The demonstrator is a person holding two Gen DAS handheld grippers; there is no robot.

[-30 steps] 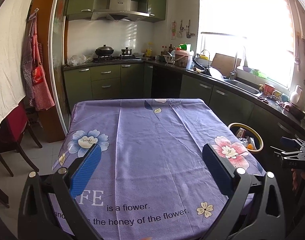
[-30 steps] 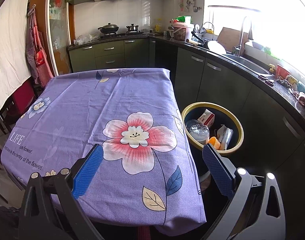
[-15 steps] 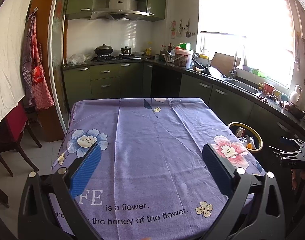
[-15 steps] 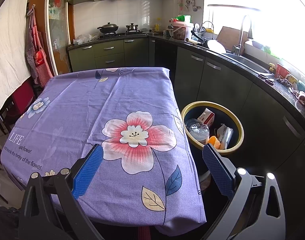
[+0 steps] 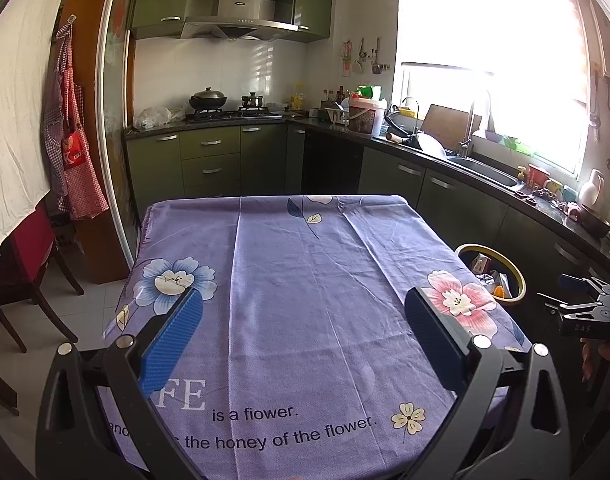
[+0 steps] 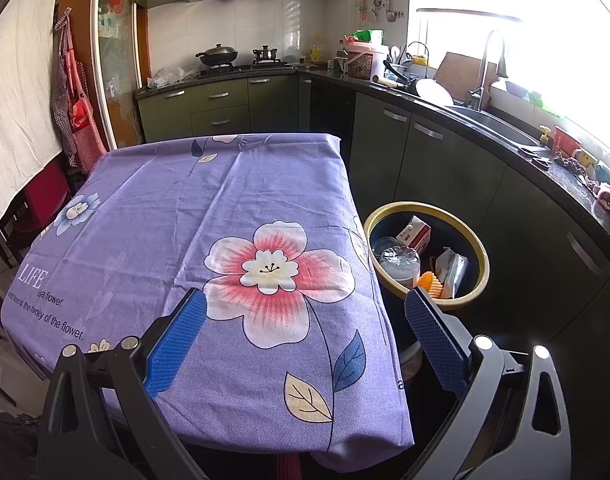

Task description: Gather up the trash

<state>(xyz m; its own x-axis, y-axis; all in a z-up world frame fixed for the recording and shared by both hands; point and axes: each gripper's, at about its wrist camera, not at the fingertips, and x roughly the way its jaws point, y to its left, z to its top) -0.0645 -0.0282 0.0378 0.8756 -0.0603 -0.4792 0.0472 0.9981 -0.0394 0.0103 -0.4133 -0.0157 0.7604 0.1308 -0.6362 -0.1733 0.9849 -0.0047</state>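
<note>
Kitchen table under purple cloth, top bare. Trash sits in yellow-rimmed bin off table's right edge. Left gripper and right gripper: fingers released, empty. Collection looks finished; next, check for strays.

One desk under one purple cloth. One bin beside it, holding one carton, one white packet, one orange piece and what looks like two clear plastic cups, though they overlap. Two pots on the stove. Two aprons hang together. Two grippers: left, right.
</note>
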